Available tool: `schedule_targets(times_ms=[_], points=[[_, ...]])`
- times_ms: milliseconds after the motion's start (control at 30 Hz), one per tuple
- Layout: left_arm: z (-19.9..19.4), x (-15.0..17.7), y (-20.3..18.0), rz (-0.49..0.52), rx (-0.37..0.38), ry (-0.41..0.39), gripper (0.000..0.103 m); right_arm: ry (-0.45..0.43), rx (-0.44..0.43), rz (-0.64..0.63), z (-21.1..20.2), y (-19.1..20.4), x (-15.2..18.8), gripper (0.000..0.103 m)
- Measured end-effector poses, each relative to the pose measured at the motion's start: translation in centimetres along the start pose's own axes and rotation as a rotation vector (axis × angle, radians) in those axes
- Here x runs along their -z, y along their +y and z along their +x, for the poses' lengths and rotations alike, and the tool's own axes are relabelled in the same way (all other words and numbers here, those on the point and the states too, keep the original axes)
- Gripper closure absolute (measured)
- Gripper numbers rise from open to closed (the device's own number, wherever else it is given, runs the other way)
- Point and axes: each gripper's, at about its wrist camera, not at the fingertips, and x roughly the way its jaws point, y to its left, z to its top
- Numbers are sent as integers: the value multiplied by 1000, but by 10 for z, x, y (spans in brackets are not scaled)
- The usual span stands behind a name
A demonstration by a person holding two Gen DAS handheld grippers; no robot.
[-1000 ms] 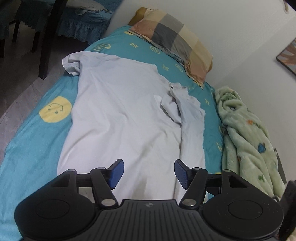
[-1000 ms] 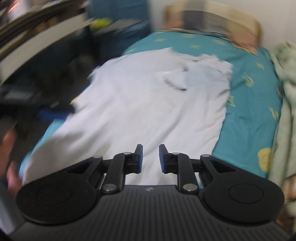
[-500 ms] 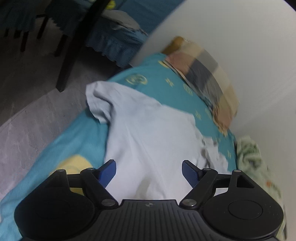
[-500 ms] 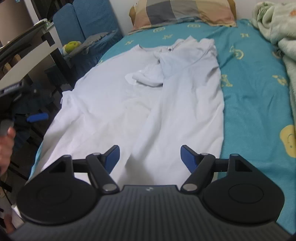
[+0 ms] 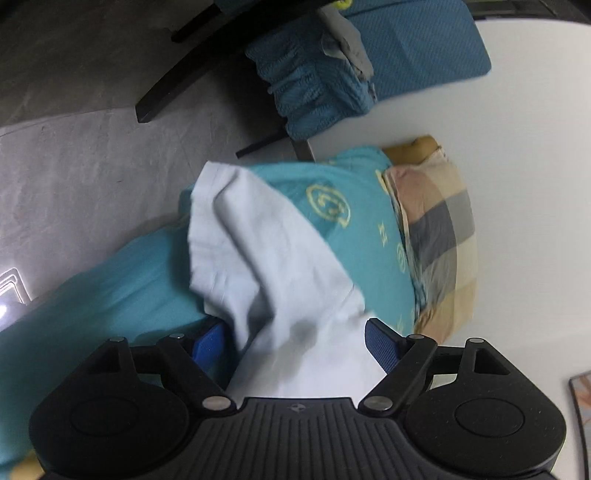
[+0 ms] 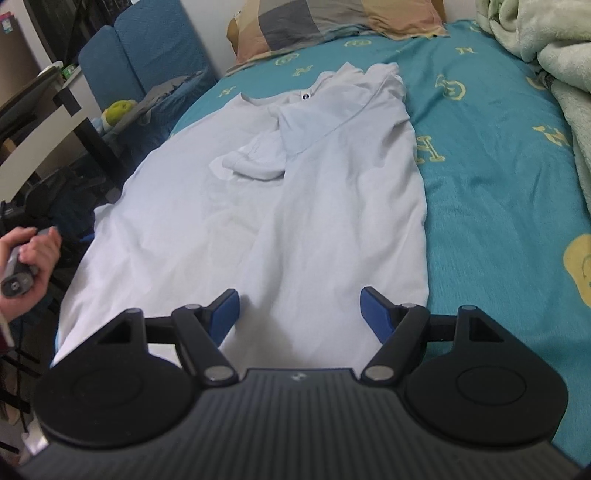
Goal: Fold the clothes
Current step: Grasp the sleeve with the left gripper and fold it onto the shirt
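The white polo shirt (image 6: 295, 206) is thin, matt cloth, softly creased. Under it the teal bedsheet (image 6: 491, 155) is smooth woven fabric with a flat yellow print. The checked pillow (image 6: 332, 26) looks like plain cotton, and the pale green blanket (image 6: 554, 55) is thick, fluffy fleece. The right gripper (image 6: 300, 309) is matt black ribbed plastic, with textured blue pads (image 6: 373, 306) and shiny metal rivets. The grey floor (image 5: 92, 155) has a dull sheen.

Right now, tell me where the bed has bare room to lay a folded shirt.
Free: the teal sheet between the white shirt and the green blanket, and a narrower strip between the collar and the plaid pillow. Crowded: the shirt reaches the bed's other edge, beside the hand.
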Motion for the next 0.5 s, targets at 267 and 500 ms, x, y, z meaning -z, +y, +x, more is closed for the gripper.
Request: schedule_targets(times_ms=[267,500], points=[[48,-26,-28,138,-128,-83,81,-31,3,-12,5,-2,-3,29],[37,27,-128,676,-211,-222,98,-42,17,31,2,-8,-7,29]])
